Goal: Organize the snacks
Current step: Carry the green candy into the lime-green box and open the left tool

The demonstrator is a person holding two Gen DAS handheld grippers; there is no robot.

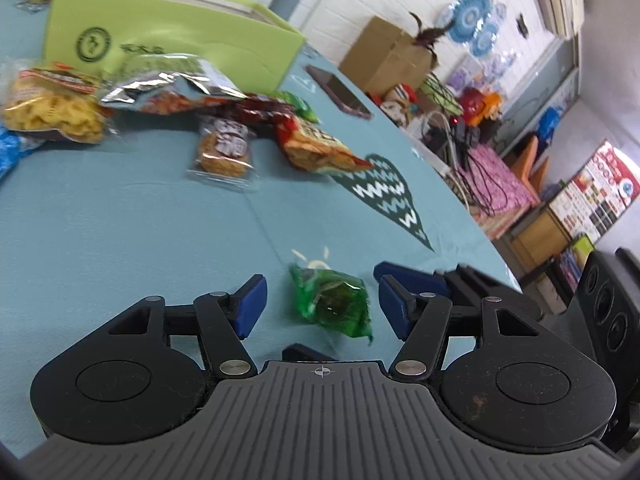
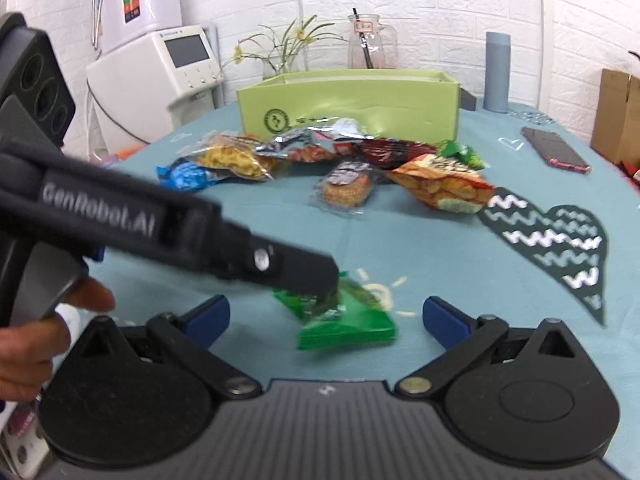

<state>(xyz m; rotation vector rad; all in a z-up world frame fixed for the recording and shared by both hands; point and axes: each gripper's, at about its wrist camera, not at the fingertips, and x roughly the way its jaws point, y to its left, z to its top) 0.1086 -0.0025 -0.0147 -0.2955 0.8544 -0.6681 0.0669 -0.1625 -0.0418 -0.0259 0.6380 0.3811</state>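
One small green snack packet [image 1: 334, 306] lies flat on the blue tablecloth of the table [image 1: 120, 232], between the spread blue pads of the left tool [image 1: 322, 304]; the pads stand clear of it on either side. The packet is crinkled, glossy green with a dark centre, and rests just beside a small pale sun print on the cloth. In the right wrist view the same packet [image 2: 348, 320] sits between the wide-spread pads of the right tool [image 2: 326, 318], which touch nothing, and the left tool's black finger reaches across over its far end.

Farther back lies a loose heap of about seven more snacks: a yellow crisp bag [image 2: 236, 160], a blue packet [image 2: 184, 176], a silver foil bag [image 2: 296, 140], a dark red pack [image 2: 394, 150], an orange bag [image 2: 440, 188], a clear-wrapped bar [image 2: 346, 188] and another green packet [image 2: 460, 152]. Behind them stands one light green box [image 2: 348, 100], open on top. One phone [image 2: 556, 154] lies to the right, and a dark heart print [image 2: 560, 248] marks the cloth.
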